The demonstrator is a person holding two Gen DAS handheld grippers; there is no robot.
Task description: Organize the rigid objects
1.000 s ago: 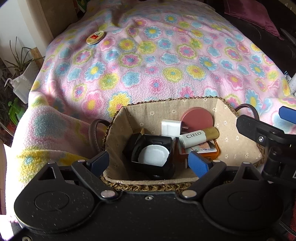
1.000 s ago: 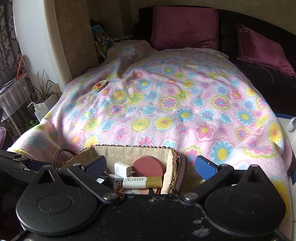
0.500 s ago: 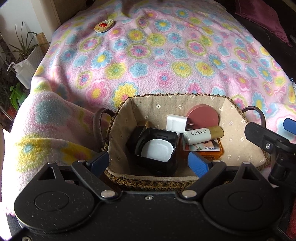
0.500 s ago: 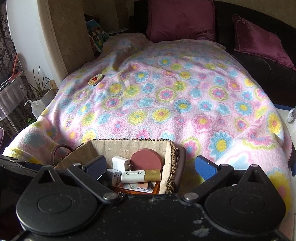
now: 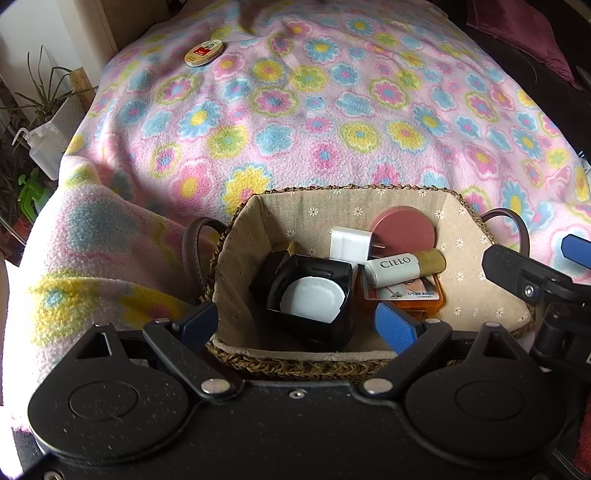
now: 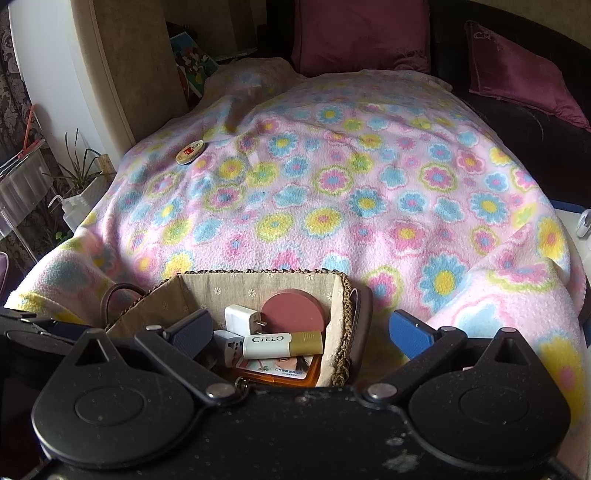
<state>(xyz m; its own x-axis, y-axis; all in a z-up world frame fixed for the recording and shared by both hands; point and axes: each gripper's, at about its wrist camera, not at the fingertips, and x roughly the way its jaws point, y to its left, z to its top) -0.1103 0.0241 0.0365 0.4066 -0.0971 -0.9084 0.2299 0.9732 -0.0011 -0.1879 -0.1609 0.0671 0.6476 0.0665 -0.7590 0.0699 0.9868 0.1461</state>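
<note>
**Basket loaded, both tongs spread, one tin out on the blanket**

Floral fleece blanket (image 6: pixel 369 206) covers the bed; maroon cushions (image 6: pixel 362 35) at 12 o'clock in the right wrist view, potted plant (image 6: pixel 83 168) at 9 o'clock.

Woven basket (image 5: pixel 295 363) with beige lining sits on the blanket's near edge, brown handles at both ends. Contents:
- black box (image 5: pixel 314 295) holding a white disc (image 5: pixel 312 297), at the left wrist view's centre
- white charger plug (image 5: pixel 349 243) just beyond it
- pink round compact (image 5: pixel 404 230) leaning on the far wall
- CIELO tube (image 5: pixel 404 266), white with gold cap, lying across an orange case (image 5: pixel 404 295)

Round tin (image 5: pixel 204 52), cream with red label, lies on the blanket at 11 o'clock, well apart from the basket.

Left gripper (image 5: pixel 297 323): fingers spread, nothing between them, over the basket's near rim, above the black box.

Right gripper (image 6: pixel 301 332): fingers spread, nothing held, straddling the basket's right end; left pad over the basket interior, right pad over blanket outside it.
</note>
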